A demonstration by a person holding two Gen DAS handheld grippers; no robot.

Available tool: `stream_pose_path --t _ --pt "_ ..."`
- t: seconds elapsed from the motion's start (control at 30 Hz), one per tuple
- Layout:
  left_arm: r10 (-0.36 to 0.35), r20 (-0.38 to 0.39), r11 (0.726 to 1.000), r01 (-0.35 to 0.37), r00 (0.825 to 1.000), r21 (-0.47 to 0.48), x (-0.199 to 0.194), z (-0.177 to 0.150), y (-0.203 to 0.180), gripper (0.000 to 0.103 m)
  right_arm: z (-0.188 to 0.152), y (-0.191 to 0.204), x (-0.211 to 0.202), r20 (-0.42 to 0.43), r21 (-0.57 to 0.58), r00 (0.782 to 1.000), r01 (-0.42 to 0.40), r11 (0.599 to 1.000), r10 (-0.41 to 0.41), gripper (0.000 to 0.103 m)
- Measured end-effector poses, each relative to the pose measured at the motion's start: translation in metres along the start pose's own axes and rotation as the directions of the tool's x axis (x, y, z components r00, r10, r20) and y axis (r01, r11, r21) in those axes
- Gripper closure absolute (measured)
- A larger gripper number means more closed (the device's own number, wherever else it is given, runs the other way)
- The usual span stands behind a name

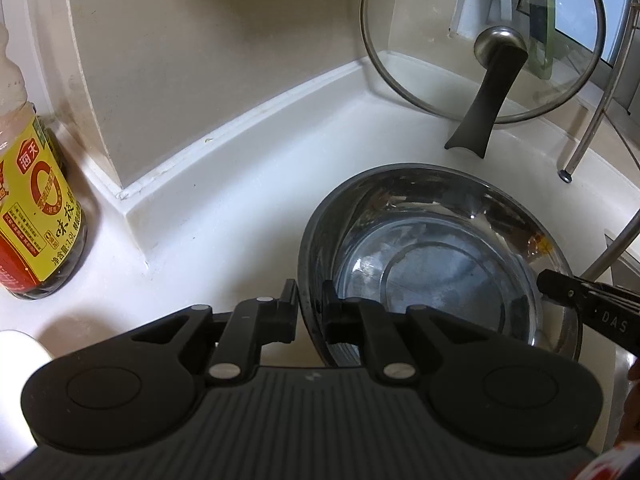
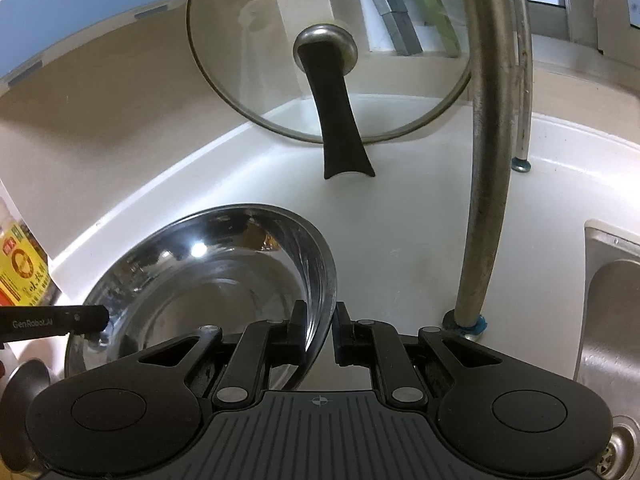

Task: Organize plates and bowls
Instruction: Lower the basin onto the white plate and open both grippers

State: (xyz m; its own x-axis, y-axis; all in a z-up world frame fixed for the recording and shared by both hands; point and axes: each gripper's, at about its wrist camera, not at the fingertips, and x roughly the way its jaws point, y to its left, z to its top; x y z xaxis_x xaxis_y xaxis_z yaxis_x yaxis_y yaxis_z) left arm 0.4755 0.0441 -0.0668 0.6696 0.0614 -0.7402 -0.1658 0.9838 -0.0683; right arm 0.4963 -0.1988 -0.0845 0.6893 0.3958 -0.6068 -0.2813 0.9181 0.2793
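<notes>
Grippers pinch opposite rims of the steel bowl (image 1: 436, 264): left gripper (image 1: 310, 300) on its near-left edge, right gripper (image 2: 320, 322) on the right, sharing the load. It sits on, or perhaps just above, the white counter (image 1: 224, 216). Behind, a glass lid (image 2: 328, 48) leans upright.

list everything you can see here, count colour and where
steel bowl: one, silver, on the white counter, rim held on both sides
glass lid: one, clear with black handle, leaning upright behind the bowl
sauce bottle: one, yellow and red label, counter's left edge
rack legs: two seen, metal, right of the bowl
sink: one, steel, far right
left gripper: one, black, shut on the bowl's left rim
right gripper: one, black, shut on the bowl's right rim
</notes>
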Motion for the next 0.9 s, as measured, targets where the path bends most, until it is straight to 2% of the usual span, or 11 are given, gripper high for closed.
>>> stream_pose_path --t 0.07,0.13,0.17,0.2,0.27,0.5,0.57,0.9 --pt "0.012 0.013 1.000 -0.012 1.000 0.007 -0.003 0.000 -0.002 0.093 0.002 -0.002 0.002 -0.009 0.008 1.000 -0.006 1.000 0.006 0.090" --pt "0.021 0.028 1.000 -0.021 0.999 0.019 -0.006 -0.001 -0.004 0.091 0.004 -0.002 0.002 -0.024 0.003 1.000 -0.005 1.000 0.005 0.086" --pt "0.022 0.035 1.000 -0.022 0.999 0.021 -0.009 0.000 -0.004 0.090 0.004 -0.002 0.000 -0.019 -0.003 1.000 -0.002 1.000 0.002 0.077" --pt "0.023 0.042 1.000 -0.024 0.999 0.020 -0.011 0.000 -0.004 0.089 0.004 -0.002 -0.002 -0.007 -0.009 1.000 -0.005 1.000 0.005 0.063" --pt "0.028 0.057 0.999 -0.029 0.998 0.017 -0.016 0.000 -0.005 0.086 0.005 -0.002 -0.009 0.010 -0.014 1.000 -0.010 1.000 0.010 0.051" --pt "0.008 0.105 1.000 -0.008 0.994 -0.001 -0.051 -0.003 -0.010 0.083 0.006 -0.006 -0.034 0.015 0.013 0.999 -0.052 0.999 0.051 0.049" --pt "0.002 0.116 1.000 -0.002 0.993 -0.002 -0.065 -0.008 -0.012 0.078 0.004 -0.008 -0.043 0.012 0.030 0.998 -0.066 0.997 0.066 0.049" --pt "-0.017 0.136 1.000 0.017 0.991 0.003 -0.129 -0.043 -0.027 0.075 -0.012 -0.011 -0.097 -0.009 0.045 0.994 -0.105 0.993 0.106 0.042"
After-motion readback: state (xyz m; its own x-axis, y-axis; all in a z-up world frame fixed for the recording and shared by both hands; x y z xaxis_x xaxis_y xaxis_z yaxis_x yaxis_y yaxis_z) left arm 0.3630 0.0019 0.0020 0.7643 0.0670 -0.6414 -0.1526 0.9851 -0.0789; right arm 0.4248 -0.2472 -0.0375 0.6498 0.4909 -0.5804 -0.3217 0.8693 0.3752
